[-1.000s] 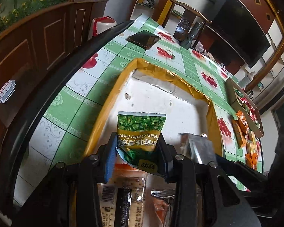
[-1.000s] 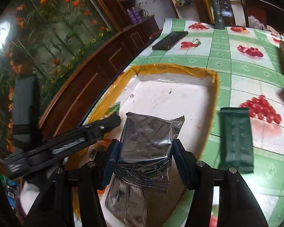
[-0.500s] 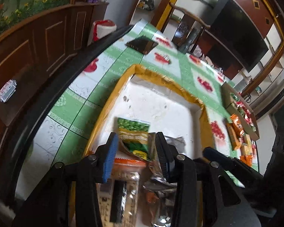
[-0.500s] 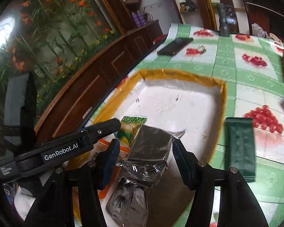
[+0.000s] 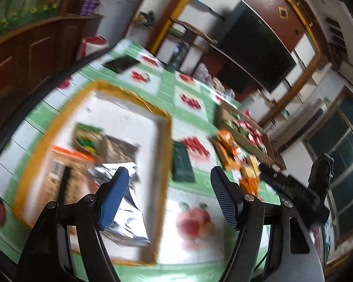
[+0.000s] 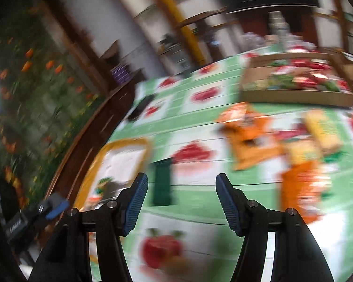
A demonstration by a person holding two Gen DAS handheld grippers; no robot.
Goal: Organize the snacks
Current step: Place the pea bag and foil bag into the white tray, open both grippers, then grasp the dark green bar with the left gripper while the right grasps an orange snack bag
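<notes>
Both views are motion-blurred. A yellow-rimmed white tray [image 5: 166, 141] holds a green pea packet [image 5: 87, 137], silver foil packets [image 5: 120, 150] and a cracker pack [image 5: 63, 181]. My left gripper [image 5: 169, 195] is open and empty, above the tray's right rim. My right gripper [image 6: 181, 202] is open and empty, above the tablecloth right of the tray [image 6: 129, 143]. A dark green packet [image 5: 182, 164] lies on the cloth beside the tray; it also shows in the right wrist view [image 6: 162, 181]. Orange snack packets [image 6: 249, 131] and yellow ones [image 6: 317, 129] lie further right.
A cardboard box [image 6: 294, 94] of mixed snacks stands at the table's far right side. A black phone [image 5: 121, 63] lies at the far end. A dark wooden cabinet [image 5: 35, 51] runs along the left. The right gripper's body [image 5: 291, 188] shows in the left wrist view.
Both grippers have opened and let go: the pea packet and the silver foil packet now lie in the tray. Both grippers have swung right, toward the loose snacks.
</notes>
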